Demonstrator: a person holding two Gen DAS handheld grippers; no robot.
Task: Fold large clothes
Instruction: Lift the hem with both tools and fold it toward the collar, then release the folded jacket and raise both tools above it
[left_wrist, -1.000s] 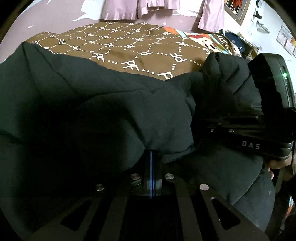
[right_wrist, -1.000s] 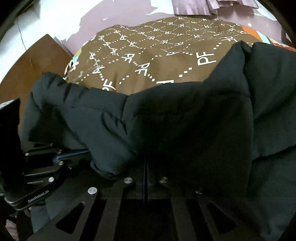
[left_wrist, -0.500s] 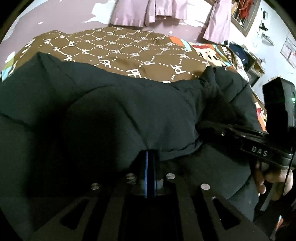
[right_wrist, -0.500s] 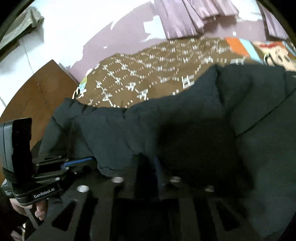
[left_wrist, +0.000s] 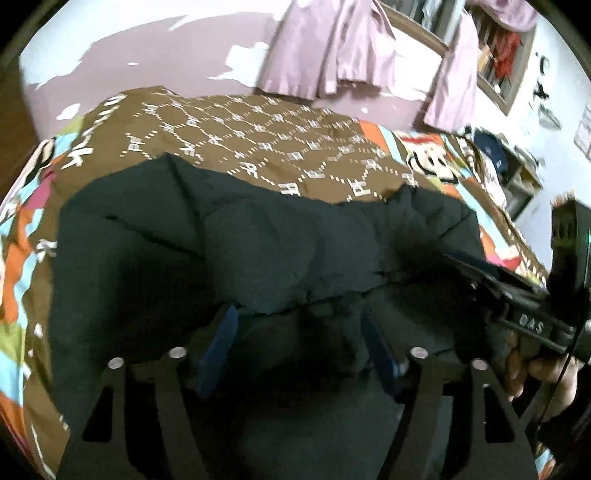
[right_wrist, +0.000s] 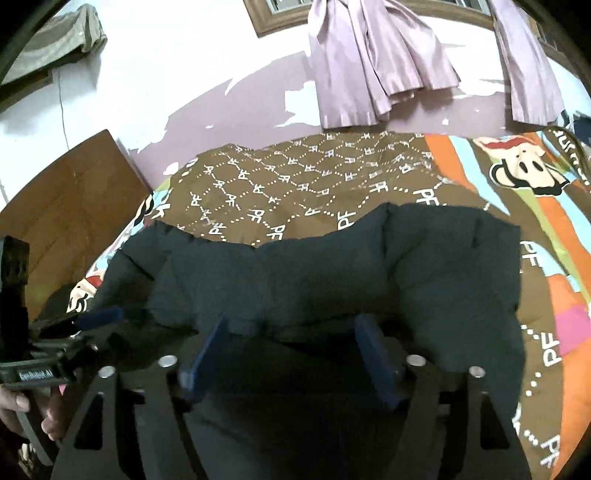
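The left claw (left_wrist: 301, 341), blue pads spread, hovers over a dark jacket (left_wrist: 258, 258) on the patterned bedspread (left_wrist: 258, 147).

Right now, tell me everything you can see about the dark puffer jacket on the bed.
The jacket is dark, nearly black, quilted and puffy, with stitched seams. It lies folded over itself on the brown patterned bedspread, a thick doubled edge nearest the cameras. Both the left gripper and right gripper are open, blue pads beside that edge.
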